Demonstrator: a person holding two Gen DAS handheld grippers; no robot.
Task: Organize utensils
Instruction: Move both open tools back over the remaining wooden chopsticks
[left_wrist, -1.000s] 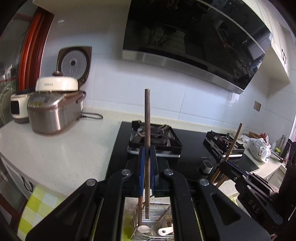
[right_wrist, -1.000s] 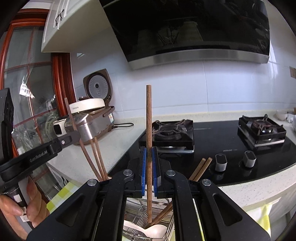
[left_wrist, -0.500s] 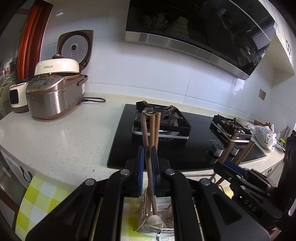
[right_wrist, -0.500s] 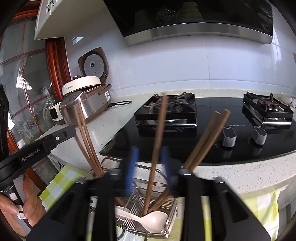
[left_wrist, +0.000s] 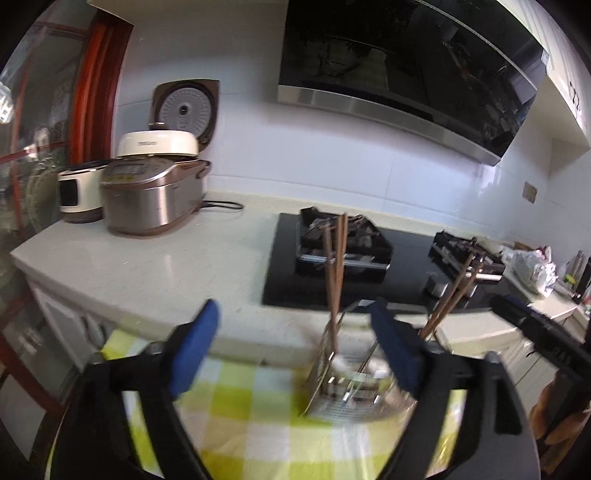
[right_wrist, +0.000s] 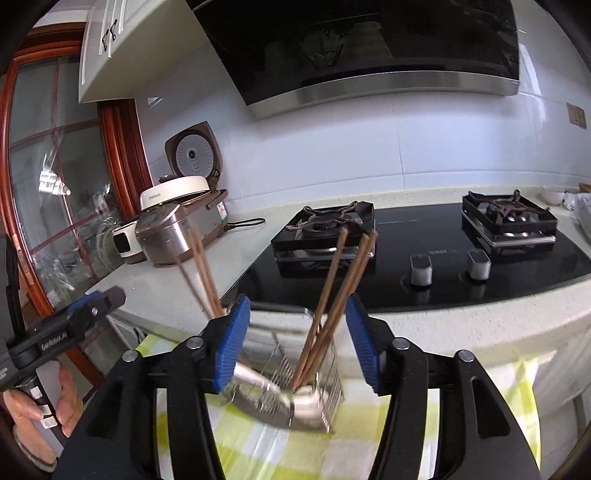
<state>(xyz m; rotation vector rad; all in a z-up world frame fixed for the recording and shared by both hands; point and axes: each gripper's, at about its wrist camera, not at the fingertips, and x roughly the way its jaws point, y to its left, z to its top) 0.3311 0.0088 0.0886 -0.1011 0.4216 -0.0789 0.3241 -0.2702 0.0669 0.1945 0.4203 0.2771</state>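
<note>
Jaws of both grippers (left_wrist: 295, 350) (right_wrist: 293, 339) opening, empty, chopsticks (right_wrist: 328, 302) free in wire basket (right_wrist: 332, 373).

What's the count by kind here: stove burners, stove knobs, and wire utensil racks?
burners: 2
knobs: 2
wire utensil rack: 1
Total: 5

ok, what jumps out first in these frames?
The wire basket on the yellow-check cloth, brown chopsticks leaning out of it. Both tongs, left and right, are opening with nothing gripped. Behind, a black hob and rice cookers on the counter.
</note>
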